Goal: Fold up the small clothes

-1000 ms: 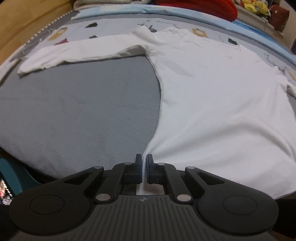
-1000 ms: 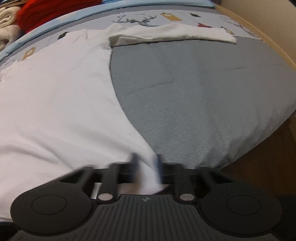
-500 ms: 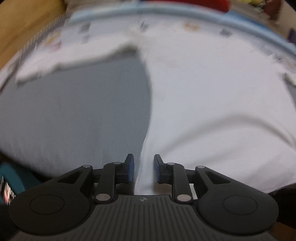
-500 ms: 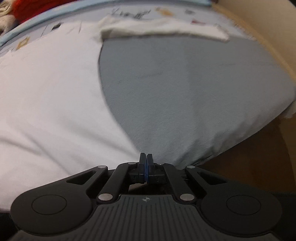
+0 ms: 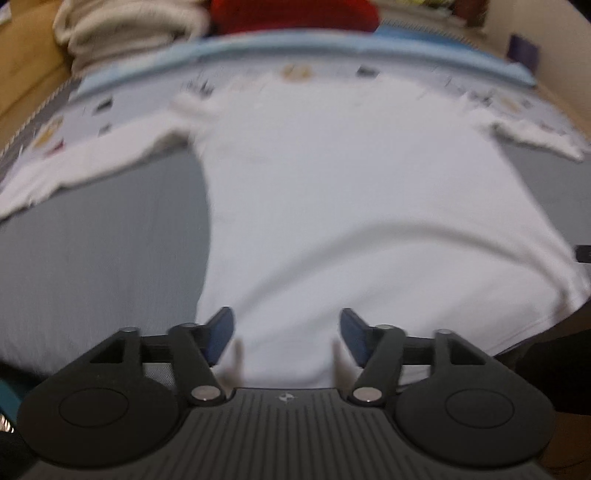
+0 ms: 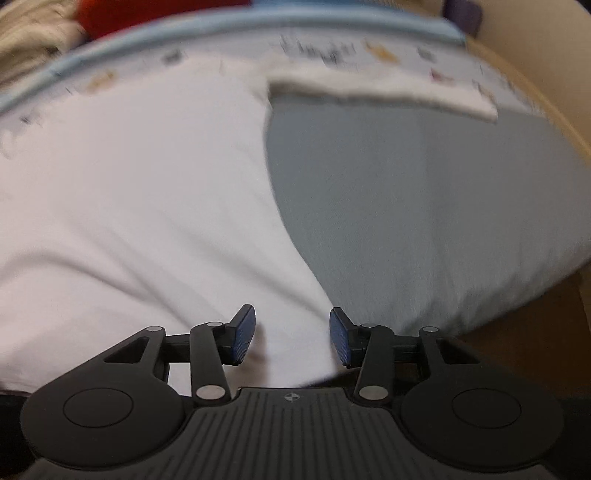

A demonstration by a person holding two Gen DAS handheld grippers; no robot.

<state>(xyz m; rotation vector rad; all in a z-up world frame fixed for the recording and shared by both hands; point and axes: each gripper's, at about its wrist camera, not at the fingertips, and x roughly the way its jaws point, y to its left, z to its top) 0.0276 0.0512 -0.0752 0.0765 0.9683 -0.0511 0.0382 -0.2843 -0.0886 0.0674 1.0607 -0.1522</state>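
1. Left wrist view, and it's blurry: my left gripper [image 5: 287,332] has its jaws spread wide, gripping nothing, hovering over the near hem of the white long-sleeved shirt [image 5: 351,206]. The shirt lies spread flat on the grey bed cover [image 5: 96,251], one sleeve [image 5: 85,166] stretched out to the left. At the far edge I see a red bundle [image 5: 291,14] and cream folded fabric [image 5: 122,29].

2. Right wrist view, also smeared: my right gripper [image 6: 292,334] is wide too, empty, above the shirt's [image 6: 140,206] near right corner. The other sleeve [image 6: 384,92] runs right across the grey cover [image 6: 424,206].
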